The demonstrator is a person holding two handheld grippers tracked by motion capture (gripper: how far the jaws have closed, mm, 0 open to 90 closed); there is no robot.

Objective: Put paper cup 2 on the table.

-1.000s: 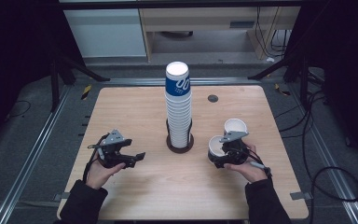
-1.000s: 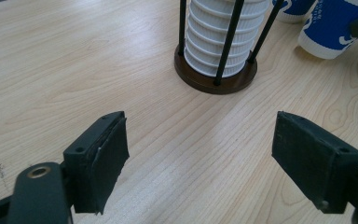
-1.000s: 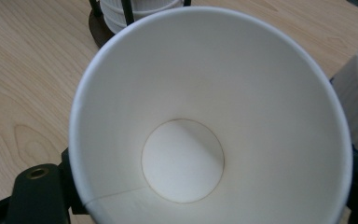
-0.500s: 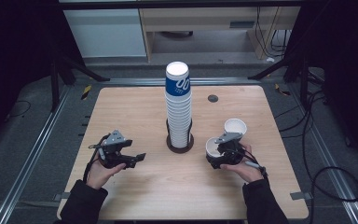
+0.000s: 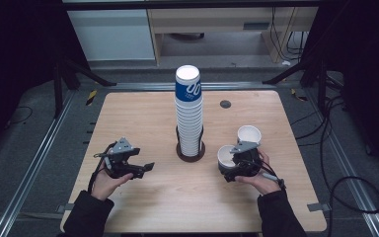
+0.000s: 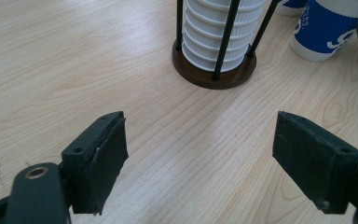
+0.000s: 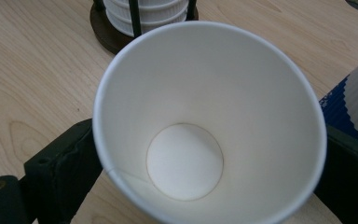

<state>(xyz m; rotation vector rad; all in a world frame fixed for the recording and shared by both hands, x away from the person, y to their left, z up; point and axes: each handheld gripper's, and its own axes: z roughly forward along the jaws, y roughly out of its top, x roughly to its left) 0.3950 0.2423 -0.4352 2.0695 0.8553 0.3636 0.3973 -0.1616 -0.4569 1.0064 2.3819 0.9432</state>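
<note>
A tall stack of white ribbed paper cups (image 5: 188,113), topped by a blue one, stands in a dark wire holder (image 6: 213,42) at the table's middle. To its right a white paper cup (image 5: 225,155) stands upright on the wood, its empty inside facing up (image 7: 209,121). My right gripper (image 5: 227,165) straddles it. Its jaws have just been opening and flank the cup without squeezing it. A second cup (image 5: 249,134) stands just behind, with a blue ribbed wall (image 7: 354,107). My left gripper (image 5: 148,167) rests left of the stack, its jaws wide apart over bare wood (image 6: 219,158).
The wooden table (image 5: 143,113) has a small dark round hole (image 5: 225,103) at the back right. Metal rails and cables lie on the floor around it. Bare wood lies in front of the stack and on the left half.
My right hand has edged slightly left with the cup between its jaws. The left hand and the stack have stayed put.
</note>
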